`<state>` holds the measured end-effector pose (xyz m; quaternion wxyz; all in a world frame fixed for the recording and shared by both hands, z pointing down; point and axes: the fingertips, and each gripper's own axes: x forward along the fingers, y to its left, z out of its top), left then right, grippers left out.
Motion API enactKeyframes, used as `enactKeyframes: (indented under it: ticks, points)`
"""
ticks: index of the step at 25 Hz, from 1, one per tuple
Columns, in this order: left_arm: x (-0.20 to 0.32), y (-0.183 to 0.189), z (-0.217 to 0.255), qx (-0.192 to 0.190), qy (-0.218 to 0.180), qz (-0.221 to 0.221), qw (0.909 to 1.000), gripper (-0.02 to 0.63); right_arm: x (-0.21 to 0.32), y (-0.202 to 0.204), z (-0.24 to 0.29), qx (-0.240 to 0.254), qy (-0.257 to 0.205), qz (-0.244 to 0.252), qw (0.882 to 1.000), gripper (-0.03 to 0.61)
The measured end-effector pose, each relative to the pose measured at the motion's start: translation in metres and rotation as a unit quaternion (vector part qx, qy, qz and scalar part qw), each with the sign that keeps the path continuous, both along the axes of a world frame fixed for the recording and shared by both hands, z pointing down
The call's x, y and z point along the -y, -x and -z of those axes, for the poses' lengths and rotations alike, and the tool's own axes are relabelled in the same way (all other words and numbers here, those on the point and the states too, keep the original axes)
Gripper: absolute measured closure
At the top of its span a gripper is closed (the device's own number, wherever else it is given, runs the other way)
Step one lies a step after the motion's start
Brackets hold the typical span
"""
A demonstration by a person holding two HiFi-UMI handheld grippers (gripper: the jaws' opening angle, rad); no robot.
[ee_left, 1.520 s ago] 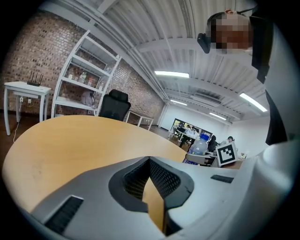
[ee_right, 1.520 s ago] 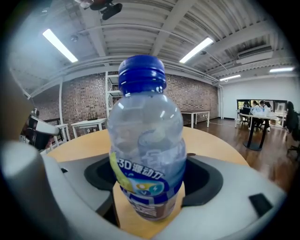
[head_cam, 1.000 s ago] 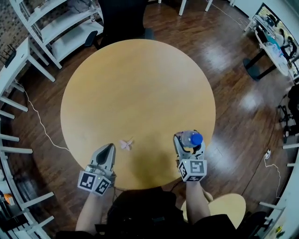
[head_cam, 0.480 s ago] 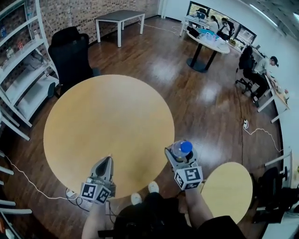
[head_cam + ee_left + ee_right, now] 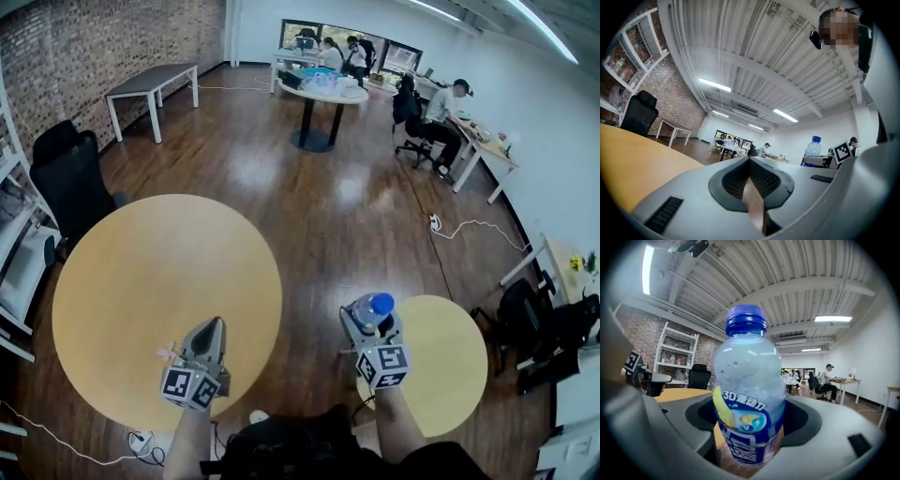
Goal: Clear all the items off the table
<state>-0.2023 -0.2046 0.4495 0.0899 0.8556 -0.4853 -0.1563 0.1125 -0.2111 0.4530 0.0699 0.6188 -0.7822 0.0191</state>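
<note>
Right claw (image 5: pixel 372 323) pinches one bottle (image 5: pixel 747 394): clear, blue cap, blue label. My left claw (image 5: pixel 215 325) pressed together.

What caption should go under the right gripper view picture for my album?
The right tongs grip a blue-capped bottle upright in a big office.

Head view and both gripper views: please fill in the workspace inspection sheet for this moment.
Surface: large round table, bare apart from one small thing.
Job's things: bottle, blue cap, upright in the right gripper; small pink item on the table beside the left gripper.
Clutter: nothing seen.
Grippers: left gripper jaws together, empty; right gripper shut on the bottle.
Cables: white cables on the floor, right and lower left.
Surroundings: small round table, black chair, people at far desks.
</note>
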Motion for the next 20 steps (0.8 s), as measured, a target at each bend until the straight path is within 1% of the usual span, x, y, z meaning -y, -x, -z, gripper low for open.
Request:
enactKeyframes:
  ticks: [5,8,11,15,18,20]
  points:
    - [0.010,-0.081,0.002,0.001,-0.011,-0.073,0.9972,0.614,-0.038,-0.077,-0.001,0.006,-0.011,-0.074,0.997,0.198]
    - [0.008,-0.144,0.003,0.007,-0.013,-0.127,0.9917,0.614,-0.076,-0.136,-0.006,0.008,-0.008,-0.129,0.992,0.198]
    - [-0.002,-0.206,0.007,0.010,-0.013,-0.176,0.9843,0.614,-0.123,-0.202,-0.012,0.005,0.004,-0.186,0.983,0.198]
    - [-0.024,-0.274,0.011,0.016,-0.012,-0.212,0.9770,0.614,-0.181,-0.286,-0.021,0.008,0.012,-0.250,0.968,0.198]
    - [-0.035,-0.313,0.008,0.025,-0.008,-0.235,0.9716,0.614,-0.218,-0.332,-0.027,0.014,0.015,-0.290,0.957,0.198]
    - [-0.042,-0.339,0.004,0.026,-0.003,-0.244,0.9694,0.614,-0.240,-0.356,-0.030,0.015,0.015,-0.306,0.952,0.198]
